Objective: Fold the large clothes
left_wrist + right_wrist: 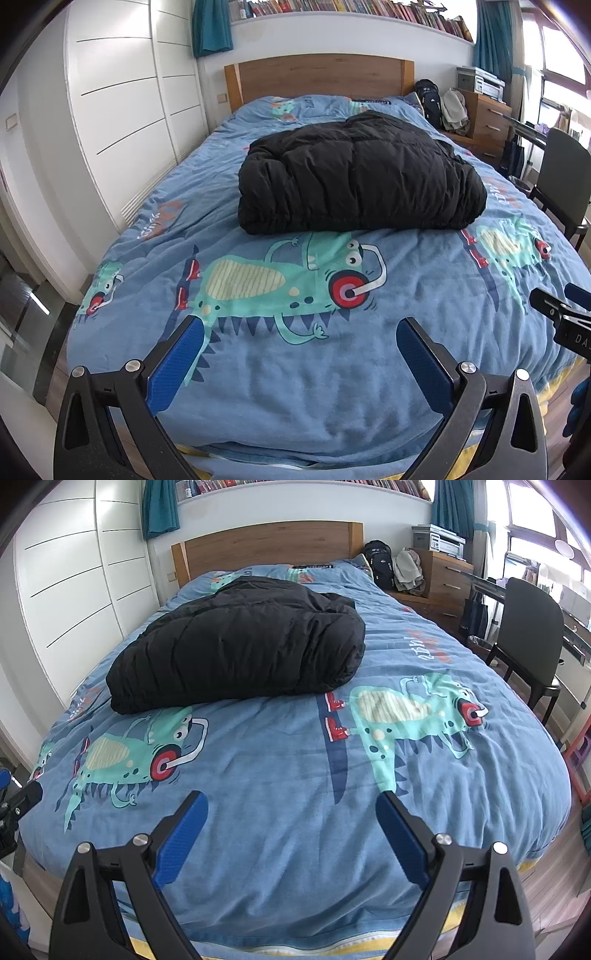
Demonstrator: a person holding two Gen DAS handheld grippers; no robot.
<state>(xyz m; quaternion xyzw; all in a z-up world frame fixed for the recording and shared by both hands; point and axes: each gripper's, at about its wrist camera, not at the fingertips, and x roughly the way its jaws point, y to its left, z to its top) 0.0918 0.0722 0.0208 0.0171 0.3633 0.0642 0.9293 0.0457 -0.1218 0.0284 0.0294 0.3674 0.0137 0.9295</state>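
A black puffy jacket (360,173) lies folded into a thick bundle in the middle of the bed; it also shows in the right wrist view (240,642). My left gripper (300,328) is open and empty above the foot of the bed, well short of the jacket. My right gripper (291,803) is open and empty too, also over the foot of the bed, with the jacket ahead and to its left. The right gripper's tip (554,306) shows at the right edge of the left wrist view.
The bed has a blue monster-print duvet (295,387) and a wooden headboard (317,75). White wardrobes (122,92) line the left side. A dark chair (528,627), a wooden dresser (443,579) and a black backpack (378,563) stand to the right.
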